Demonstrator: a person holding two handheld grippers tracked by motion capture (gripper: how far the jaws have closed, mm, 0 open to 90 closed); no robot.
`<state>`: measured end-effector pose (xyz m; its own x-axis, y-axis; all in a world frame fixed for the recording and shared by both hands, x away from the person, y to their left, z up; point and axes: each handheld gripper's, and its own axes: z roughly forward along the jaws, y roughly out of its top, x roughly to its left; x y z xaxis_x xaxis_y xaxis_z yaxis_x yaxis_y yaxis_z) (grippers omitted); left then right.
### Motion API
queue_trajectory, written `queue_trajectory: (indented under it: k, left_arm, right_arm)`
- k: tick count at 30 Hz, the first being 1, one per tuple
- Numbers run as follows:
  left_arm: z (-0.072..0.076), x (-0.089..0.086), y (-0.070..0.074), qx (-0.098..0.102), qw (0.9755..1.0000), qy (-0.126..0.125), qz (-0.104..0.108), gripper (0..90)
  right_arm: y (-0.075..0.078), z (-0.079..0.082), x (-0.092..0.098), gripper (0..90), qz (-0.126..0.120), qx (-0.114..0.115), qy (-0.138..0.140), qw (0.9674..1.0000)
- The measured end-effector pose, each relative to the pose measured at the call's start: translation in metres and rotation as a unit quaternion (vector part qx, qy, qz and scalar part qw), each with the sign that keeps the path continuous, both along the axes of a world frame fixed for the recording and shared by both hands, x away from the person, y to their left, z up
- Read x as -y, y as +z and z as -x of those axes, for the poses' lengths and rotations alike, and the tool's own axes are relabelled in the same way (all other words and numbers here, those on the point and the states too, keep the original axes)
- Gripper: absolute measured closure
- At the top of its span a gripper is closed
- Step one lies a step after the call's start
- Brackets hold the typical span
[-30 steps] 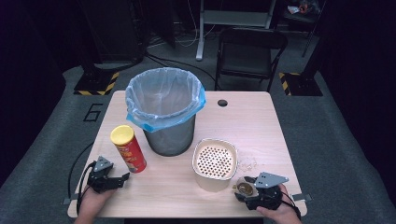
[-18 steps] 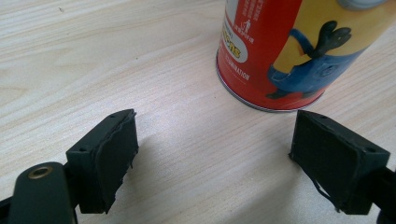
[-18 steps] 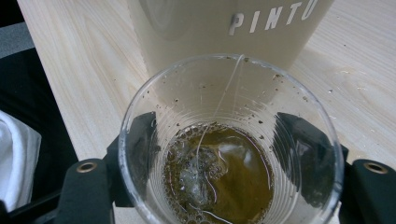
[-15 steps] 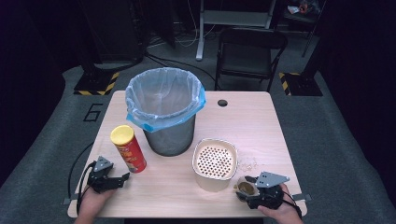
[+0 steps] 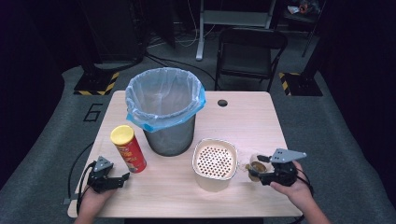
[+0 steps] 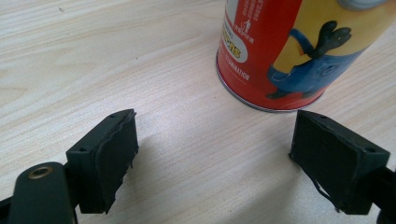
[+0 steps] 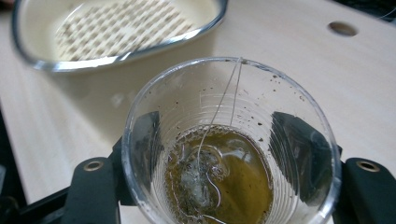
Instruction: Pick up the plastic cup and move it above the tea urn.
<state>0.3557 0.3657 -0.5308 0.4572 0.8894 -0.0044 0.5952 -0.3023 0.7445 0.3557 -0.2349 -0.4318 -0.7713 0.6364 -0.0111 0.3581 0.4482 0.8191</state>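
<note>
Clear plastic cup (image 7: 231,144): holds brownish tea, a teabag and its string; it sits between the jaws of the right tool (image 5: 261,171), just beside the cream perforated strainer bowl (image 5: 215,161), near the surface's front right edge.
Step in hand: judged to be the pick-up of the cup, the grip just taken and the cup coming off the pale wooden surface (image 5: 243,121).
Right tool state: jaws have just been closing; both black pads show through the cup wall on opposite sides and appear pressed against it, so the tool is pinching the cup at a moderate width.
Left tool (image 6: 233,154): jaws spread wide with nothing between them; it rests low on the surface, near the base of the red and yellow cylindrical crisp can (image 5: 127,148), not touching it.
Next move: probably carry the cup over the strainer bowl and tip it, so the liquid drains and the teabag stays. This calls for a level carry, a firm but gentle squeeze on thin plastic, and a slow wrist roll.
Grey bin with blue liner (image 5: 164,108): stands behind the strainer, a likely place for the waste.
</note>
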Motion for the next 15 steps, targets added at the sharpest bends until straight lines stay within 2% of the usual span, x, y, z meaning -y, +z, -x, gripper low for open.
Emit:
queue_trajectory:
  k: [6, 15]
  left_arm:
    - [0.0, 0.0, 0.0, 0.0, 1.0, 0.0, 0.0, 14.5]
    - [0.0, 0.0, 0.0, 0.0, 1.0, 0.0, 0.0, 14.5]
  right_arm:
    - [0.019, -0.026, 0.007, 34.3, -0.012, 0.012, -0.018, 0.9997]
    - [0.03, -0.059, -0.003, 34.8, -0.01, 0.021, -0.022, 0.9995]
